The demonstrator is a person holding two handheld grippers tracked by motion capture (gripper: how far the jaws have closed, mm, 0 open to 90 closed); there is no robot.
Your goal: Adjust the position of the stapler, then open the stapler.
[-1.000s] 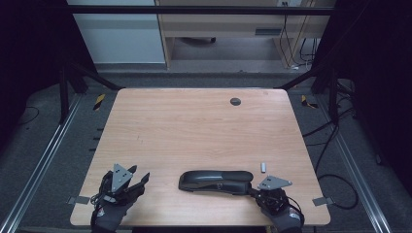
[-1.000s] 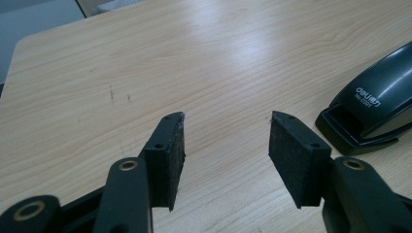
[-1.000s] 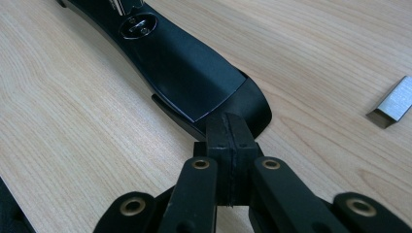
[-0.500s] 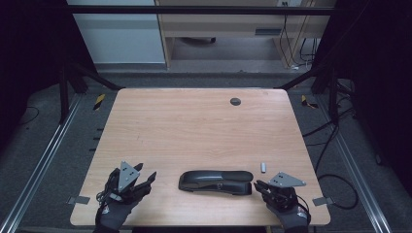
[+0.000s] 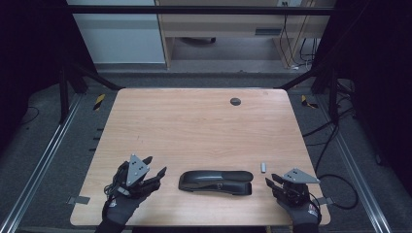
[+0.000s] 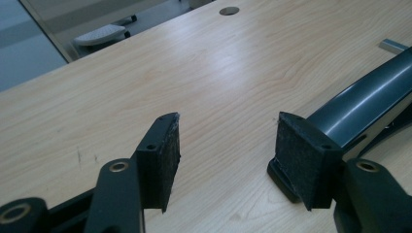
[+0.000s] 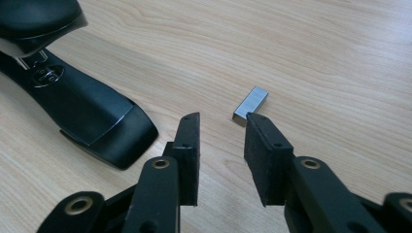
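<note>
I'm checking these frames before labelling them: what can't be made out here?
- Stapler: its far end is cut off by the right edge in the left gripper view; its rear by the top-left corner in the right gripper view.
- Staple strip: partly hidden behind a jaw of the right gripper; too small in the high view.
- Table hole: contents too dark.

Left gripper (image 6: 223,160) low over table (image 6: 145,87) — jaws spread wide, nothing between them, bare light wood grain in gap. Pads (image 6: 163,162) dark, rough, edges chipped. Black stapler (image 6: 364,104) beside jaw at view's right, glossy curved top running up toward right edge, its near end just behind that pad — contact cannot be told. Small metal piece (image 6: 391,46) on wood near right edge. Round dark grommet hole (image 6: 229,10) at far table edge.
</note>
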